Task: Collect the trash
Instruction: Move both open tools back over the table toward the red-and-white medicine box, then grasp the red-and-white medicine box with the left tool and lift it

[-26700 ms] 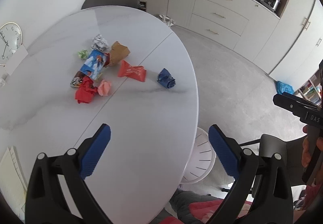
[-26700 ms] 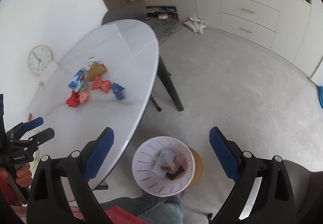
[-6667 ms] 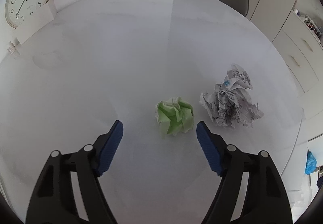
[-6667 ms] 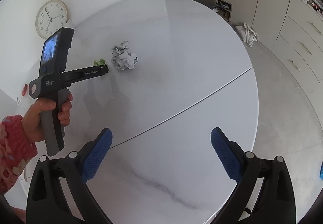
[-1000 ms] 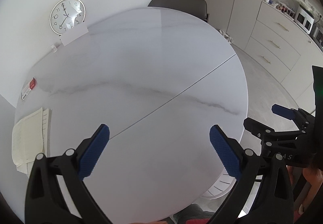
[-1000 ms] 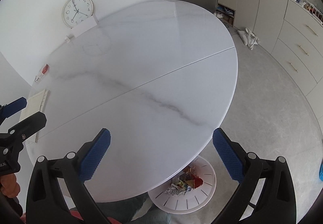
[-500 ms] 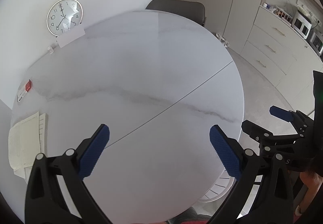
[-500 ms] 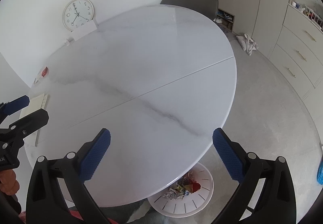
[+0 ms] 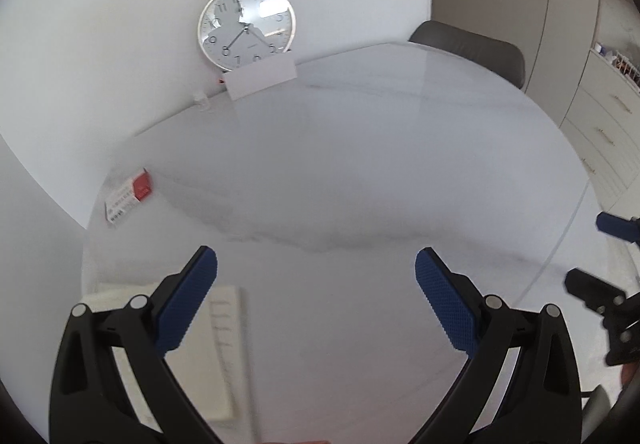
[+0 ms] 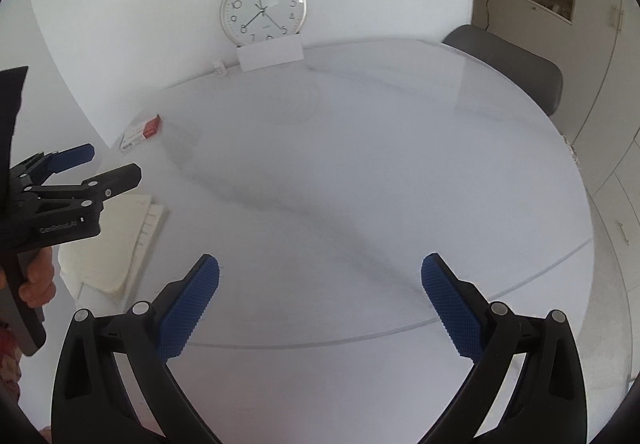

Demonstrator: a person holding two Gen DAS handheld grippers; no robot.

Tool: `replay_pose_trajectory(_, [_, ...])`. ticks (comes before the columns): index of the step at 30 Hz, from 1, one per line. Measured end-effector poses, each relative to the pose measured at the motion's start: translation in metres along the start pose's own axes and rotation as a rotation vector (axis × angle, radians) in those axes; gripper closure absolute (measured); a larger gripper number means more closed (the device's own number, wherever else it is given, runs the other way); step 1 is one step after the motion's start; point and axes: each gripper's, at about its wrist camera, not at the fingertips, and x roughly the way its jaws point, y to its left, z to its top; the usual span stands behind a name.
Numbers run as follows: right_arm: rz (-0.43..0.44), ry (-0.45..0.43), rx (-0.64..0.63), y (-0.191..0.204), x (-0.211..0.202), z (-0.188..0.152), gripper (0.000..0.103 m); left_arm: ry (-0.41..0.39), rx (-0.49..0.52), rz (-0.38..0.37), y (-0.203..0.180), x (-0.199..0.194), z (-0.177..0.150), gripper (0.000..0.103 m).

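No trash is seen on the table (image 9: 360, 172) in either view; where the trash now lies cannot be told from these frames, and no bin is in view. The left gripper (image 9: 316, 292) is held with fingers spread wide, nothing between them. The right gripper (image 10: 320, 298) is likewise released and empty. Both are held above the near half of the table.

Handling, judged from the task only: household litter would likely be light, soft and crushable, best pinched across its bulk with a gentle squeeze. Nothing is left here to be taken, so the collecting looks done.

The surface is a white marble-look oval top, glossy, probably slippery, with a seam running across it. A small red-and-white box (image 9: 128, 200) lies at the far left edge. Pale papers (image 10: 116, 244) rest at the near left. A clock (image 10: 263, 9) is propped against the far wall behind a white card (image 10: 270, 53). A grey chair (image 10: 508, 64) stands far right, with cabinets (image 9: 600, 92) beyond.
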Motion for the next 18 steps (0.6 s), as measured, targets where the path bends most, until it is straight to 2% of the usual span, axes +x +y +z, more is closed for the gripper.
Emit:
replay_pose_trajectory(4, [0.066, 0.014, 0.013, 0.067, 0.052, 0.048, 0.003, 0.02, 0.098, 0.052, 0.109, 0.06, 0.014, 0.008])
replay_pose_trajectory(7, [0.089, 0.037, 0.011, 0.105, 0.083, 0.072, 0.003, 0.055, 0.188, 0.051, 0.191, 0.112, 0.02, 0.008])
replay_pose_trajectory(9, [0.094, 0.053, 0.006, 0.129, 0.101, 0.086, 0.003, 0.086, 0.234, 0.049, 0.23, 0.141, 0.023, 0.008])
replay_pose_trajectory(13, [0.102, 0.105, -0.021, 0.166, 0.132, 0.101, 0.003, 0.137, 0.313, 0.014, 0.295, 0.196, 0.026, 0.008])
replay_pose_trajectory(18, [0.107, 0.175, -0.05, 0.195, 0.164, 0.111, 0.003, 0.18, 0.484, -0.015, 0.334, 0.247, 0.028, 0.008])
